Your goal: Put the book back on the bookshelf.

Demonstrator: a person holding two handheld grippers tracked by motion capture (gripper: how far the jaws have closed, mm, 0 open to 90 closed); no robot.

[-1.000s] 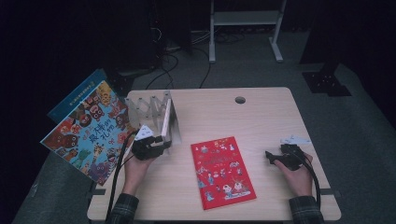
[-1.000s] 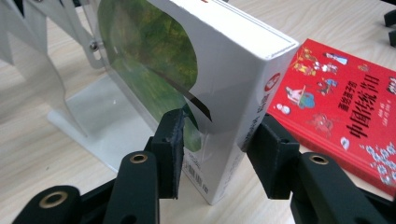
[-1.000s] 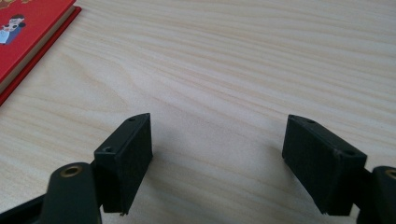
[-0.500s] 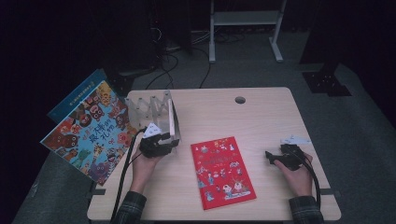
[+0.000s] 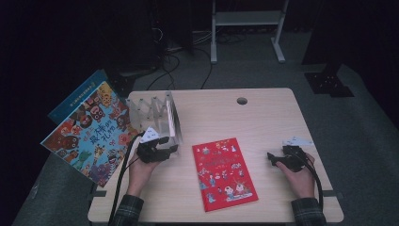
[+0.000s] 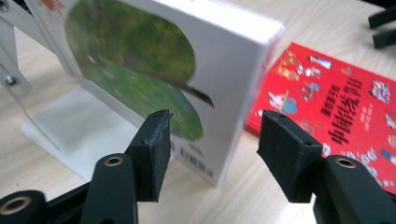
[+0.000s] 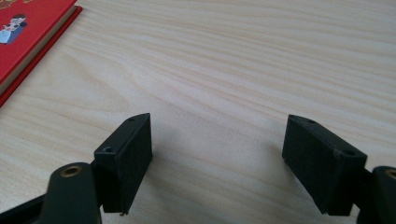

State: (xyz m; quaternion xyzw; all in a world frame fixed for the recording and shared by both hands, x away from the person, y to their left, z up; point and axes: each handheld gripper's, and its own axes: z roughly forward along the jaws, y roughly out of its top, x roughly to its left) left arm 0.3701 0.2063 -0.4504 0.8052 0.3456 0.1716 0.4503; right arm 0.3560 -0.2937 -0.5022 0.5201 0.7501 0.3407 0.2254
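A white book (image 5: pixel 176 120) with a green picture (image 6: pixel 140 74) stands on edge at the right end of a white accordion rack (image 5: pixel 148 109). My left gripper (image 5: pixel 165 147) sits at its near lower corner. Its jaws have just been opening. In the left gripper view the book's corner lies between the open left gripper (image 6: pixel 215 122) pads without touching them. A red picture book (image 5: pixel 224 173) lies flat in the middle of the table. My right gripper (image 5: pixel 273 158) rests on the table to its right, and the right gripper (image 7: pixel 219 123) is open over bare wood.
A large colourful picture book (image 5: pixel 91 134) overhangs the table's left edge, on top of a blue book (image 5: pixel 77 96). A cable hole (image 5: pixel 242 100) sits near the far edge. Bare wood (image 5: pixel 263 122) lies behind and to the right of the red book (image 6: pixel 336 107).
The left jaws have spread apart off the white book, which stays standing in the rack. The left hand shifted only slightly. The right hand has not moved.
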